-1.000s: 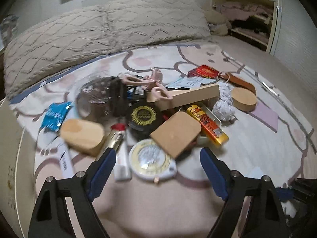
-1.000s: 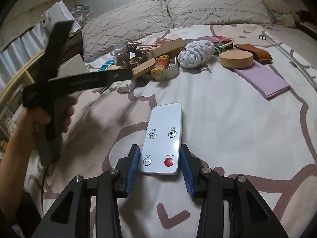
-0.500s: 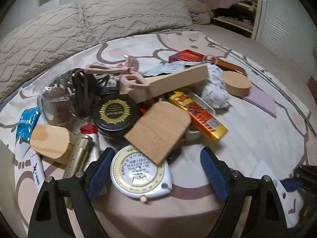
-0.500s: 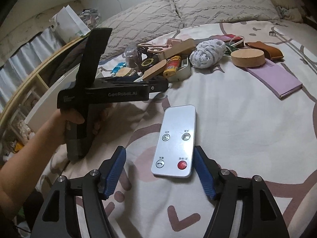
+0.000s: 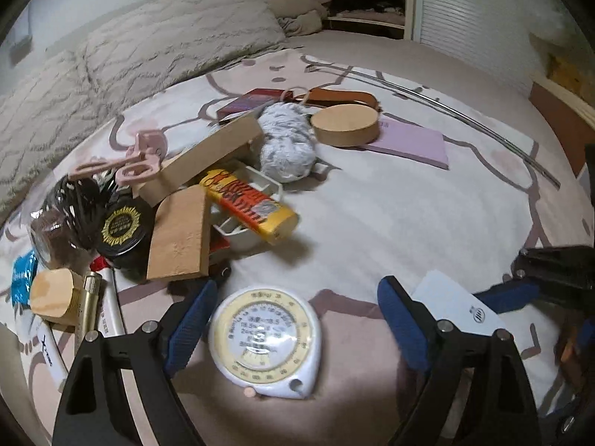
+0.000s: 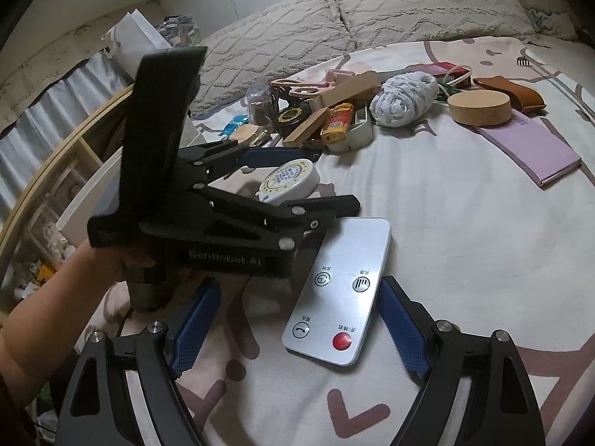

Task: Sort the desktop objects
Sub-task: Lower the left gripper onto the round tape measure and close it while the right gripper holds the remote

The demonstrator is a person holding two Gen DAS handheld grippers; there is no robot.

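Note:
A round white and yellow tape measure [image 5: 266, 338] lies on the bedspread between the pads of my left gripper [image 5: 297, 316], which is open and not touching it. In the right wrist view a hand holds that left gripper [image 6: 308, 182] around the tape measure [image 6: 290, 180]. A silver remote [image 6: 338, 290] with a red button lies flat between the pads of my right gripper [image 6: 299, 319]. Its jaws are opening and neither pad presses on the remote. The left wrist view shows the remote [image 5: 457, 308] at the lower right, next to a blue fingertip [image 5: 502, 297] of the right gripper.
A pile sits beyond the tape measure: a flat wooden piece [image 5: 178, 238], a black jar [image 5: 122, 223], a yellow tube [image 5: 249, 204] in a white tray, a grey yarn ball [image 5: 286, 145], a cork disc [image 5: 346, 126] and a purple notepad [image 5: 412, 141]. Pillows [image 6: 372, 11] line the back.
My right gripper let go of the remote and its jaws spread wide. The left gripper moved in and rolled, and now straddles the tape measure, partly covering the remote's far end.

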